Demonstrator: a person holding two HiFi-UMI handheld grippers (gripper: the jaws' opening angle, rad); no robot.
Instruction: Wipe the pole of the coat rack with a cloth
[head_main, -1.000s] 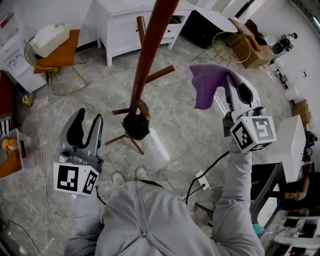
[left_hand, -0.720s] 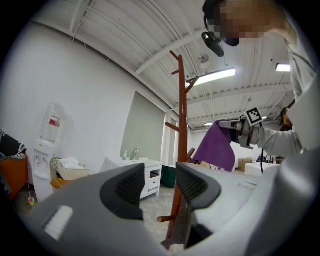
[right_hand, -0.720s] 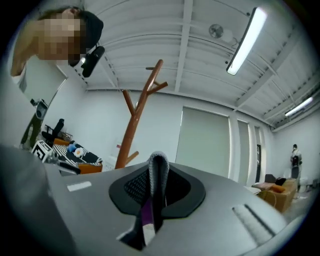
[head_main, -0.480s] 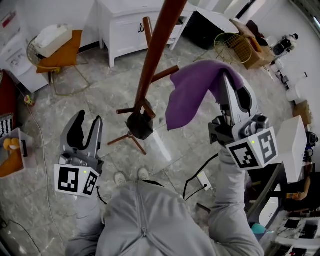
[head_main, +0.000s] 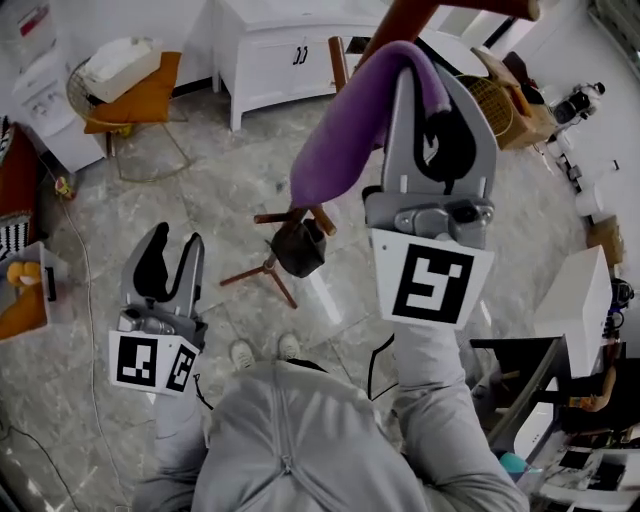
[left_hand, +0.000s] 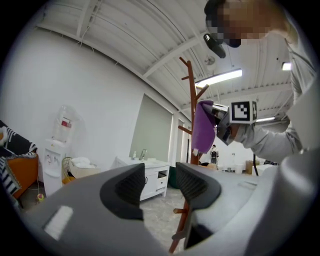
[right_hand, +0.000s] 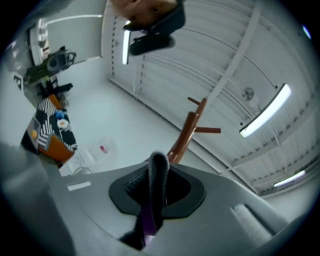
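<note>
The brown wooden coat rack pole rises past the head camera, and its dark base hub with splayed legs stands on the floor below. My right gripper is raised high, close to the pole, shut on a purple cloth that hangs down to its left. In the right gripper view the cloth is pinched between the pads, with the rack's top just beyond. My left gripper hangs low on the left, open and empty. In the left gripper view I see the pole and the cloth against it.
A white cabinet stands behind the rack. An orange chair is at the back left and a wire basket at the back right. A power strip with its cable lies by my feet. A white table is at the right.
My right gripper has risen and swung left toward the pole, carrying the purple cloth up close to the head camera. My left gripper has stayed where it was.
</note>
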